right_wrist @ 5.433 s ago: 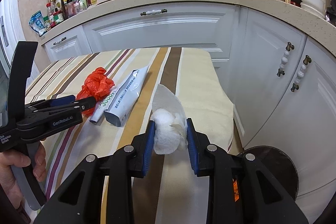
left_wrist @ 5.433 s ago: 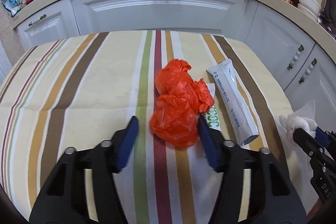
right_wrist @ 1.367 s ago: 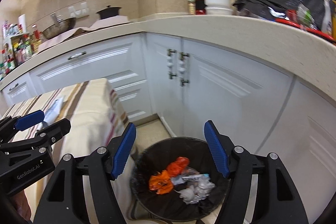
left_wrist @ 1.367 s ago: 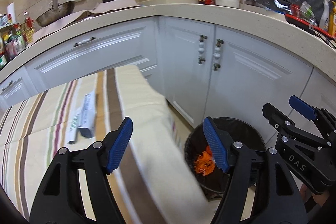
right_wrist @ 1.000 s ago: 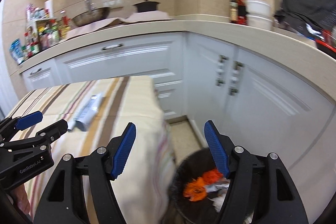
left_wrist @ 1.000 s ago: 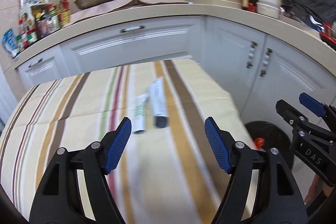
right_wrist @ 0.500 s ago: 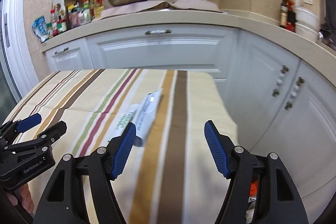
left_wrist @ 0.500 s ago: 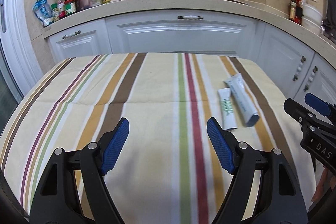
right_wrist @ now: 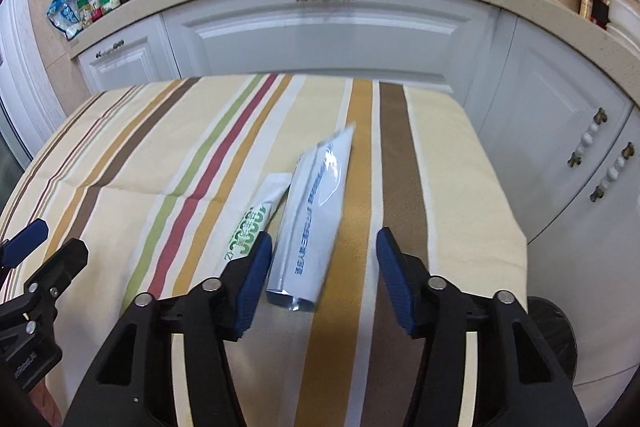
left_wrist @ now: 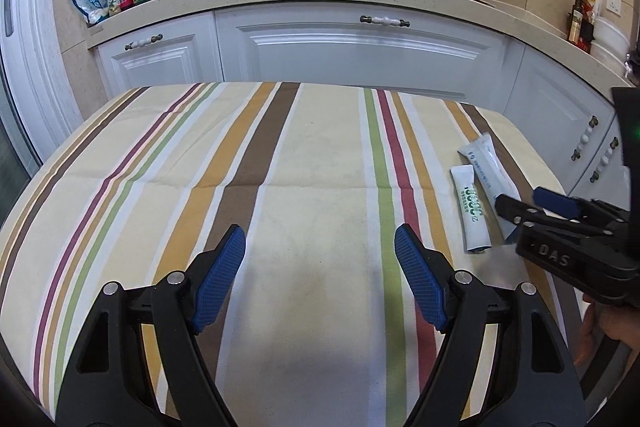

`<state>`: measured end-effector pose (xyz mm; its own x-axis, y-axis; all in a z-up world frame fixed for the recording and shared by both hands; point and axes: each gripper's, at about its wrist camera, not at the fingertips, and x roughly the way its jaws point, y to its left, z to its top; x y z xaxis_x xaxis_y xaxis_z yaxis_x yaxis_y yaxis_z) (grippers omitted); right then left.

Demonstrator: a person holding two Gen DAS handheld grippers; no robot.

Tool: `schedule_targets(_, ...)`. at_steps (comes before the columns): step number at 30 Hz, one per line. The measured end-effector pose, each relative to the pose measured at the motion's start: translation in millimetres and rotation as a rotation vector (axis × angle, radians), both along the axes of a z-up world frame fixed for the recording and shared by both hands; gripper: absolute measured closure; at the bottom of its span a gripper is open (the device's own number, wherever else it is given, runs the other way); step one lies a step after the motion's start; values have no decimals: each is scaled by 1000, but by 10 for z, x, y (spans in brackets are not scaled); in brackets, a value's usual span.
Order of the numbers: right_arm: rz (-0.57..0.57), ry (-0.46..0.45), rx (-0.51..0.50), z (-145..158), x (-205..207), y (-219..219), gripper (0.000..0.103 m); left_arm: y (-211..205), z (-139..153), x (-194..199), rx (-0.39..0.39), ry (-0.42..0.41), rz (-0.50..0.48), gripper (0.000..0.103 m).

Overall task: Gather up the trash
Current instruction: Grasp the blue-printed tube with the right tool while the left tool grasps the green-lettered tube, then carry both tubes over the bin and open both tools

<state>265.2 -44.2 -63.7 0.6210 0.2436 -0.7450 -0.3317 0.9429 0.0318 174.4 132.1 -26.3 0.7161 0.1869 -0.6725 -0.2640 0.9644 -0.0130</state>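
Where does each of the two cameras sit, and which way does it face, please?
Left wrist: on the left gripper, looking down across the striped tablecloth toward the cabinets; right gripper at right.
Right wrist: on the right gripper, jaws astride the large tube; left gripper at left.
Shared: large tube, small tube, tablecloth.

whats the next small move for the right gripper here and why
Probably ease the right gripper forward and down, then finish closing on the large white tube. Its jaws have just been closing but the pads do not yet press on the tube, which lies flat on the striped cloth between them. The small tube lies just left.
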Motion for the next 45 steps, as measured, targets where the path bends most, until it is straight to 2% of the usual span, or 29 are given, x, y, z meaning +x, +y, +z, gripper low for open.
schedule_targets(2, 13, 28, 5, -54, 14, 2, 72, -27, 0, 16, -10, -1, -10, 28)
schedule_targets(7, 17, 16, 12, -49, -41, -43, 78, -153, 8, 59, -23, -4, -39, 28)
schedule_targets(14, -9, -10, 39, 13, -121, -278, 79, -441, 4, 196, -30, 2, -106, 28)
schedule_targets(23, -48, -29, 83, 64, -228, -646, 79, -786, -141, 514, -16, 71, -169, 30)
schedule_targets(27, -57, -31, 101, 64, -247, -758, 79, -849, -280, 631, -26, 135, -195, 46)
schedule_targets(29, -58, -31, 108, 59, -257, -793, 79, -836, -330, 663, -47, 159, -194, 49)
schedule_targets(34, -59, -30, 122, 40, -263, -832, 79, -841, -327, 655, -30, 153, -198, 82)
schedule_targets(36, -57, -30, 125, 35, -266, -829, 79, -832, -322, 643, -31, 149, -201, 86)
schedule_targets(45, -44, -67, 133, 77, -358, -809, 79, -751, -174, 470, -48, 93, -184, 87)
